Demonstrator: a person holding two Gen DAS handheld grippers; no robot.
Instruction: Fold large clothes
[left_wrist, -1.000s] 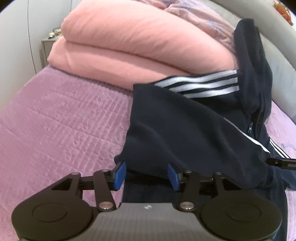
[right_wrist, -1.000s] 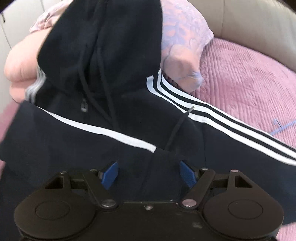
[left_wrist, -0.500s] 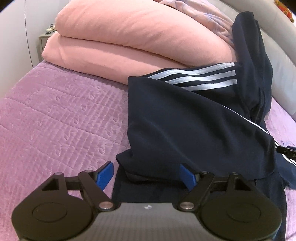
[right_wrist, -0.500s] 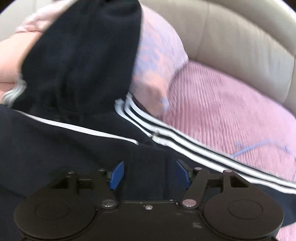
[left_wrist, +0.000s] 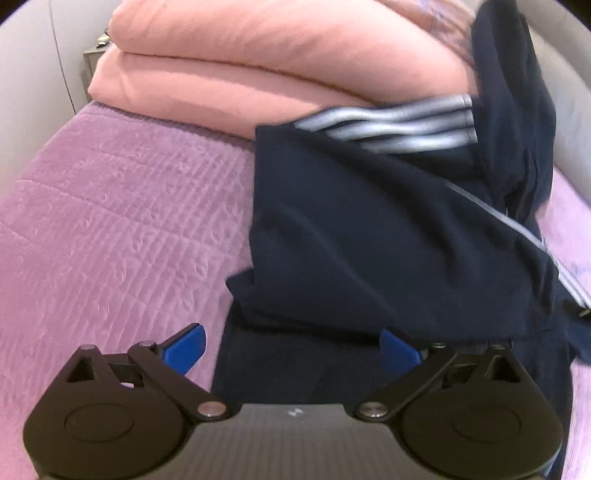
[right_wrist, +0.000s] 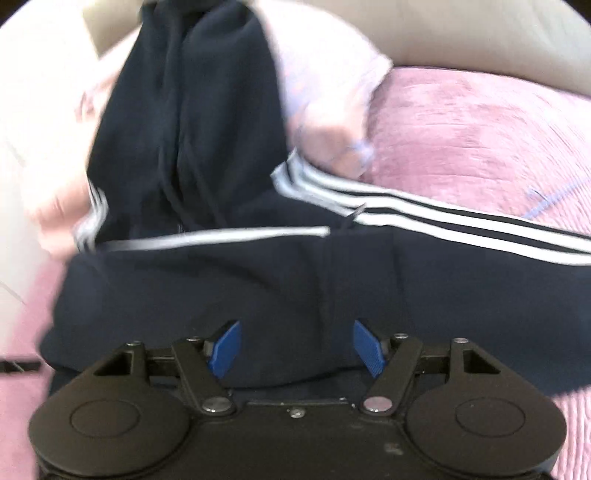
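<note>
The left hand-held gripper (left_wrist: 291, 345) is pitched steeply down over the near hem of the dark navy hooded jacket (left_wrist: 388, 236); its jaws have just been opening and are spread wide, the hem lying between them unpressed. The right hand-held gripper (right_wrist: 297, 347) is likewise tilted down above the jacket's folded body, jaws parted, nothing gripped. The jacket is spread on the pink quilted bed (left_wrist: 110, 221), its hood propped against the folded peach blanket (left_wrist: 258, 62).

Left gripper (left_wrist: 291, 349) fingers have just spread wide; right gripper (right_wrist: 297, 349) fingers apart.
</note>
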